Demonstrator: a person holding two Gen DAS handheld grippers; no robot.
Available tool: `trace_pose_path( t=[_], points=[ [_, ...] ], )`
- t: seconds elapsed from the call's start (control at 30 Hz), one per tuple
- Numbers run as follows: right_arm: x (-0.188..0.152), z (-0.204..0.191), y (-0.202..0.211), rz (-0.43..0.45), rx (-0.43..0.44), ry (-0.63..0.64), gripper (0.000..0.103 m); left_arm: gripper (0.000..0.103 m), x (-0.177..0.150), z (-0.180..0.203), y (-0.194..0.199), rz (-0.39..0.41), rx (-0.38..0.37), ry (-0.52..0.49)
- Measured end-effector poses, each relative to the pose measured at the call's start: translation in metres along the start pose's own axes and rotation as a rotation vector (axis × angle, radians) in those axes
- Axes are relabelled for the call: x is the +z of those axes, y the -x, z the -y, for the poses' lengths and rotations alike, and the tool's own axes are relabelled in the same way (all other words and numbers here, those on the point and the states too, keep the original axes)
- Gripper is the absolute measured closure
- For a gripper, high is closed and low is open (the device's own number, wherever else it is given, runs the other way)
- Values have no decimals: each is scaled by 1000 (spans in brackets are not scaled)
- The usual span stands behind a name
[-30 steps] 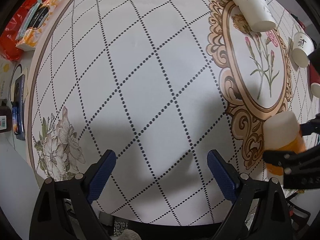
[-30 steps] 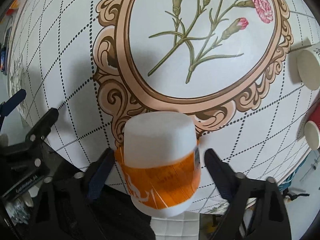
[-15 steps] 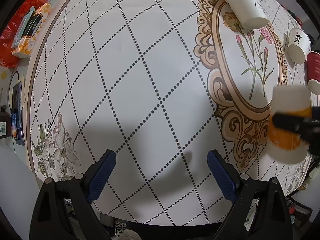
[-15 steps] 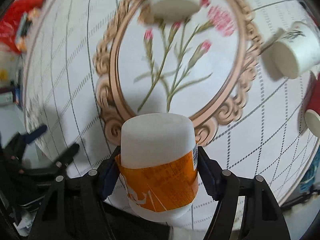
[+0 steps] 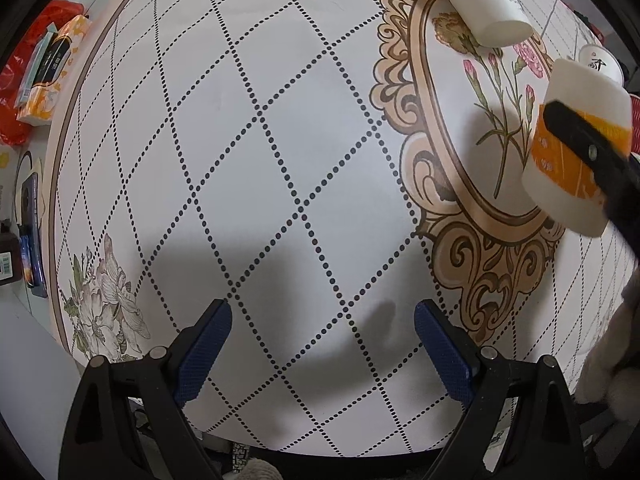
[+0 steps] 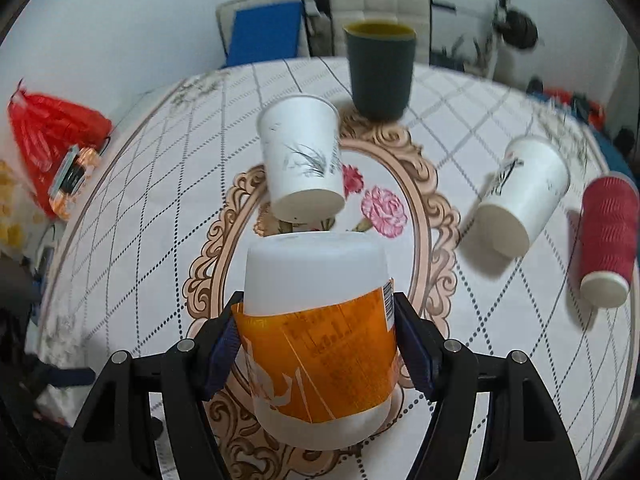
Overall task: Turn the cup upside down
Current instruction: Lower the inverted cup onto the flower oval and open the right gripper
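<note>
Right wrist view shows our right gripper (image 6: 316,346) clenched mid-band on the light, slick white plastic cup with orange label (image 6: 316,336), toward 6 o'clock; our left gripper (image 5: 322,346) gapes empty.

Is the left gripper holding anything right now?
No, the left gripper is open over the bare tablecloth.

Bare tablecloth (image 5: 280,160) lies left; white cup (image 6: 304,160), dark cup (image 6: 380,76) crowd ahead.
</note>
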State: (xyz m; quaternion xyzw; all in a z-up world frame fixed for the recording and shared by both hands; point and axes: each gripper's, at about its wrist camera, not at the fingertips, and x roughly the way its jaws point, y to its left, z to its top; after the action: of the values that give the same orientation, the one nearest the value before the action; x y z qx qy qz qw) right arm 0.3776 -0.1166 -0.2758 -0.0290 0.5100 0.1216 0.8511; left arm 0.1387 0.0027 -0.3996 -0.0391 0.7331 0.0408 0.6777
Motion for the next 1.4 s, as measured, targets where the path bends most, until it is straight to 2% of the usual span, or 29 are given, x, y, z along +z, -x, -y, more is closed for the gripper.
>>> trace_pose_path(
  t=[0.13, 0.23, 0.7, 0.83, 0.97, 1.07, 1.3, 1.4],
  points=[
    [-16, -12, 3, 38, -8, 52, 30, 9, 1, 0, -2, -2, 5, -4],
    [-31, -13, 7, 47, -19, 66, 30, 9, -7, -17, -10, 3, 5, -11],
    [-54, -9, 19, -10, 8, 47, 29, 9, -15, -13, 2, 33, 2, -21],
    [-60, -7, 24, 0, 8, 53, 29, 9, -17, -11, 6, 38, 10, -14],
    [-69, -1, 36, 90, 26, 32, 29, 9, -24, -11, 8, 40, 18, -2],
    [-72, 0, 39, 139, -7, 50, 29, 9, -33, -10, 5, 37, 28, -4],
    [-96, 2, 35, 174, -42, 95, 29, 9, -45, -17, -4, 36, 27, 3],
    [-103, 2, 36, 157, -48, 99, 25, 9, -48, -15, -2, 44, 29, -9]
  ],
)
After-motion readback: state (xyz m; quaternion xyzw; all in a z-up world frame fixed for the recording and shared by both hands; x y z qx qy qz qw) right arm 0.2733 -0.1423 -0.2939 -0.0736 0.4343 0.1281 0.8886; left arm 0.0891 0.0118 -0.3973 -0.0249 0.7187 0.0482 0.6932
